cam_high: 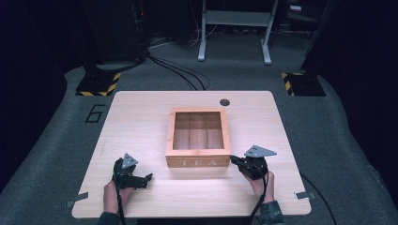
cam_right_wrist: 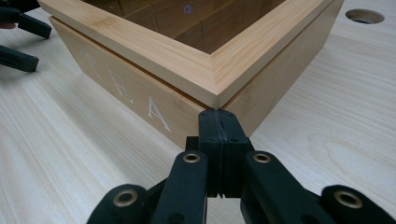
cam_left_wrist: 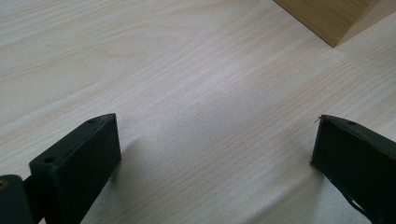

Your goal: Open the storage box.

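Right, my right gripper (cam_right_wrist: 218, 122) has its jaws pressed flat together with nothing between them, tips right at the near corner of the tea box (cam_right_wrist: 154, 56), just under the lid's edge; whether they touch the wood I can't tell. My left gripper (cam_left_wrist: 215, 140) is spread wide over bare table (cam_left_wrist: 187, 84), holding nothing, with the box's corner up ahead, well apart.
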